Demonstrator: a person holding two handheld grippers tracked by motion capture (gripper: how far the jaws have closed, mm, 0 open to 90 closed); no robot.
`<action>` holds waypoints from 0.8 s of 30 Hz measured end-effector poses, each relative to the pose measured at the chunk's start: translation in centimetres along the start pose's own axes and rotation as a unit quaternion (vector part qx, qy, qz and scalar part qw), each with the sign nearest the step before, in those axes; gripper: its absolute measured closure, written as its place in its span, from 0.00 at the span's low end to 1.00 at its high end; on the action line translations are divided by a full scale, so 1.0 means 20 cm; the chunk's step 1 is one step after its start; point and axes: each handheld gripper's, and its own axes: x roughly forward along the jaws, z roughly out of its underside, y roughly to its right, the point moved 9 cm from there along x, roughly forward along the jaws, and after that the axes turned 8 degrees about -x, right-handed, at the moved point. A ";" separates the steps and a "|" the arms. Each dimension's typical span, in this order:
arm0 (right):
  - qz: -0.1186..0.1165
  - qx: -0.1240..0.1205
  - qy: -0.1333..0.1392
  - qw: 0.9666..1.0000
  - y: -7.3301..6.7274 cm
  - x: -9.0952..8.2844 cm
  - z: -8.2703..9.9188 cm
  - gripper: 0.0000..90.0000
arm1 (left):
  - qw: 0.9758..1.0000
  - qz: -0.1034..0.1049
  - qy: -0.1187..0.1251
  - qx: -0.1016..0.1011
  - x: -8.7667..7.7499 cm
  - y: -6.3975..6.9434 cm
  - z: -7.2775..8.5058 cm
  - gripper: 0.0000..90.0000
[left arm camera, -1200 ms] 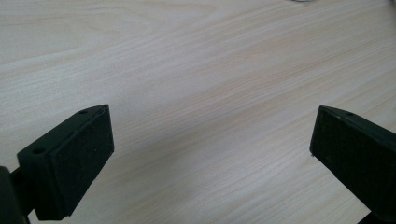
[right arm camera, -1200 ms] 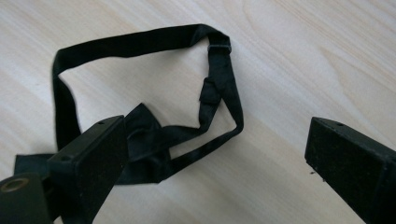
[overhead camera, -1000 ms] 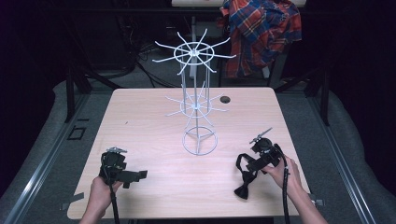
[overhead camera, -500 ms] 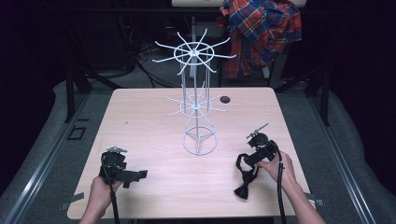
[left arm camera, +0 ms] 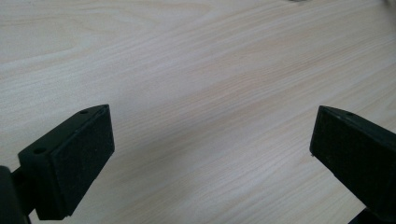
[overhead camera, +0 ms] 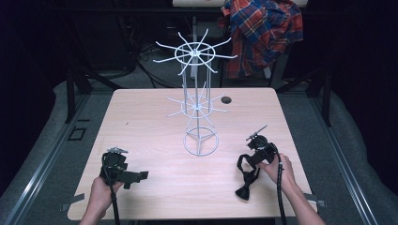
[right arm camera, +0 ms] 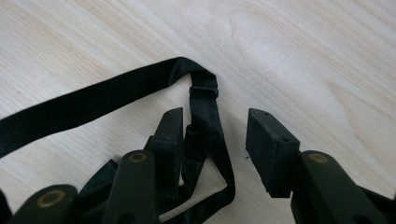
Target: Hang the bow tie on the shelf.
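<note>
— How many things were on the table (overhead camera: 141, 122)?
— 1 white wire rack (overhead camera: 197, 101), 1 black bow tie (overhead camera: 246, 180) at 4 o'clock, and 2 grippers.
— Beyond it?
— 1 plaid shirt (overhead camera: 263, 33) at 1 o'clock.

A pale wooden table (overhead camera: 141, 117) with light grain stands on a grey floor; a white wire rack (overhead camera: 199, 103) rises from the table's middle, its round ring base resting on the wood just nearer the person than centre; a small dark round spot (overhead camera: 227, 100), perhaps a hole or a cap, sits near the far edge, right of the rack; a black bow tie (overhead camera: 246, 180) with a thin looped strap (right arm camera: 93, 100) lies flat on the near right part; the near left part is bare wood.
</note>
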 end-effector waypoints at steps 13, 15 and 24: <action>0.004 -0.001 -0.009 1.000 -0.01 0.03 0.01 0.78 | 1.000 0.000 0.000 0.002 0.00 0.00 0.00 0.00; 0.004 -0.001 -0.009 1.000 -0.02 0.03 0.01 0.82 | 1.000 0.000 0.000 0.002 0.00 0.00 0.00 0.00; 0.001 -0.007 -0.010 1.000 -0.02 0.00 0.00 0.93 | 1.000 -0.001 -0.001 0.002 0.00 0.00 0.00 0.00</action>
